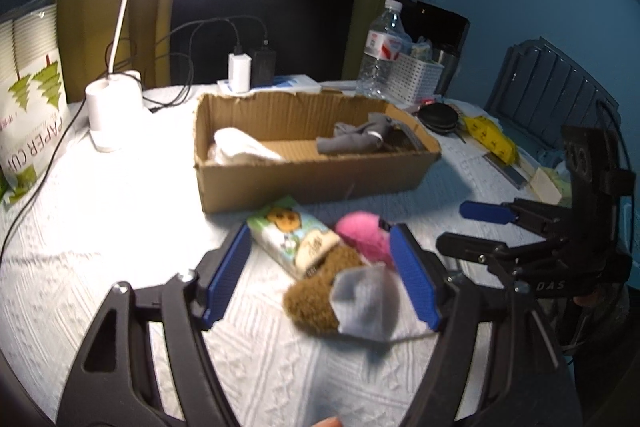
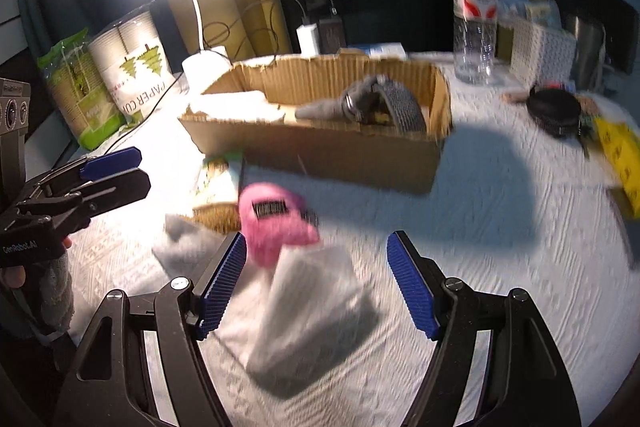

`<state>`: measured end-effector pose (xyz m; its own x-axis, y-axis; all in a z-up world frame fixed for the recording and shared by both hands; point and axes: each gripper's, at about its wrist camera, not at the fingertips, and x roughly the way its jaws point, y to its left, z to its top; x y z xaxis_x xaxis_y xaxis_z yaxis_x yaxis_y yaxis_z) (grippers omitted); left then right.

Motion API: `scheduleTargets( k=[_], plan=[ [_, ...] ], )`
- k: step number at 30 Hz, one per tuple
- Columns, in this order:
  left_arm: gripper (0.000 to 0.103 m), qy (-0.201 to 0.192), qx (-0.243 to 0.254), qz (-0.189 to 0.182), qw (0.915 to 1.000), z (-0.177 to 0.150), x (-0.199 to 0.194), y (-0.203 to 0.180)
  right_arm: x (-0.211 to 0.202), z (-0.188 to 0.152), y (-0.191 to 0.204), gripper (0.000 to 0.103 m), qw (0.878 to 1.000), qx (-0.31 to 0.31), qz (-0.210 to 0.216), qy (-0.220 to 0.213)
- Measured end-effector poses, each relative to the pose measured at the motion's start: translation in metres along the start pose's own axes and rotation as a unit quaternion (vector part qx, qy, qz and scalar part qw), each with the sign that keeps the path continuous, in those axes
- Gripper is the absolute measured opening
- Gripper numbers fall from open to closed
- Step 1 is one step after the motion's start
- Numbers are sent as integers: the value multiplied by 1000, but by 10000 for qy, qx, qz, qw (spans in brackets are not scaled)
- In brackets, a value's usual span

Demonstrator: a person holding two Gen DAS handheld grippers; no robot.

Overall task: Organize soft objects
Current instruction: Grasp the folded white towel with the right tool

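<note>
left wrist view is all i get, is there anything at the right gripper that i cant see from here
Observer: Yes. A pale folded cloth lies on the table cover between the right gripper's open fingers, and it is not gripped.
Operator: ok and the pink thing, any tag on it
Observer: The pink plush has a black striped label on the side that faces the right wrist camera.
Operator: whats left of the paper cup bag, my frame cuts off there
Observer: A green packet stands right beside the paper cup bag, on its left in the right wrist view.
</note>
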<state>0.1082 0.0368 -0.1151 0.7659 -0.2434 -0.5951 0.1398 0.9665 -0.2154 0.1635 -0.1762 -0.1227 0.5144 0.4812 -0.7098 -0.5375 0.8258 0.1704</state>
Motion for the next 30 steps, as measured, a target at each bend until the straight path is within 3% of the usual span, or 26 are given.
scheduleTargets(
  k=[11, 16, 18, 20, 24, 30],
  plan=[
    [73, 117, -51, -27, 9999, -26, -8, 2, 10, -34, -7, 75, 9982, 490, 126, 312],
    [73, 174, -117, 33, 9998, -33, -10, 6, 16, -33, 3, 51, 9990, 219, -36, 396],
    [73, 199, -122, 66, 9997, -32, -8, 5, 18, -32, 4, 22, 9990, 147, -59, 423],
    [73, 217, -102, 96, 9997, -31, -7, 3, 17, -33, 1, 9, 9991, 190, -15, 376],
    [73, 282, -27, 141, 9995, -28, -2, -3, 9, -34, -6, 8, 9995, 230, 2, 215],
    [74, 404, 170, 136, 9989, -20, 13, -23, -17, -31, -33, 8, 9990, 277, -322, -103]
  ],
)
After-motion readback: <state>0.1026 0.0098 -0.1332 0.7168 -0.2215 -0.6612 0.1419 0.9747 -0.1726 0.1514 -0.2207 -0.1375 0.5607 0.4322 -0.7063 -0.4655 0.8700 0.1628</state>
